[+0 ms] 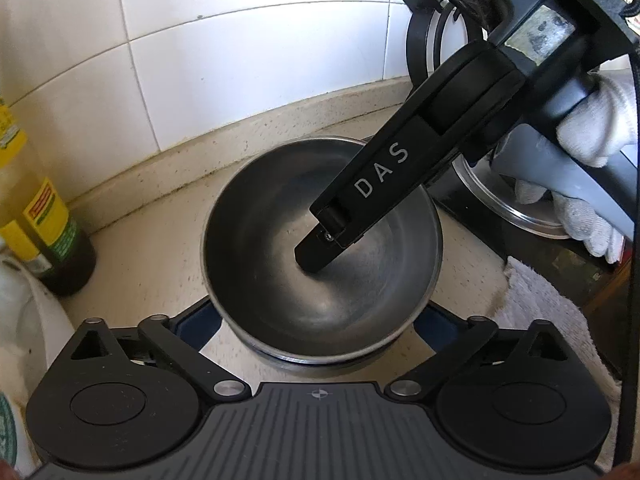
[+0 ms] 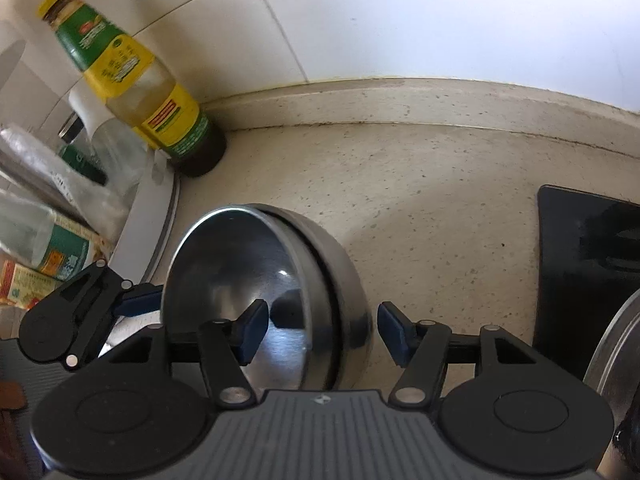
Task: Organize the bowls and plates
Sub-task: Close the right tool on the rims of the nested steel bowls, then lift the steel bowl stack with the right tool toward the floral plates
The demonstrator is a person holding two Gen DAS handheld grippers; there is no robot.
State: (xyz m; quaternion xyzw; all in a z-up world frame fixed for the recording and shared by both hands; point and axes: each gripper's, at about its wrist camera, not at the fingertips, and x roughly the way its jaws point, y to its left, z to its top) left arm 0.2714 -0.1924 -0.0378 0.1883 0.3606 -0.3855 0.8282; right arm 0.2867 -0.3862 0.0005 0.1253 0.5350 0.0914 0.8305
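Right gripper (image 2: pixel 322 330): fingers apart, astride the rim of the upper steel bowl (image 2: pixel 240 280), one blue pad (image 2: pixel 254 330) inside the bowl and the other outside its wall, neither seen pressing the metal. In the left wrist view the same tool reaches down from the upper right, its black finger (image 1: pixel 360 196) marked "DAS" ending near the floor of the bowl. Left gripper (image 1: pixel 320 320): fingers spread wide, their blue pads (image 1: pixel 200 320) showing either side of the bowl's near wall below the rim; contact cannot be confirmed. The upper bowl is nested in a second steel bowl (image 2: pixel 344 300), whose rim and wall show around it. The upper bowl holds nothing but the finger. The pair stands on the speckled beige bench (image 2: pixel 440 200), near the tiled back wall (image 2: pixel 400 20). To the left on the bench stands a glass bottle (image 2: pixel 132 80) with yellow and green labels, pale liquid showing through the glass, dark at the base. Further bottles and a white round-edged object lie beyond it, blurred. To the right, a black rack (image 1: pixel 420 40) holds an upright white plate (image 1: pixel 452 48), and a steel dish (image 1: pixel 520 208) stands beside a gloved hand (image 1: pixel 592 132) on the tool's grey handle. A white cloth (image 1: pixel 548 300) lies at the right.
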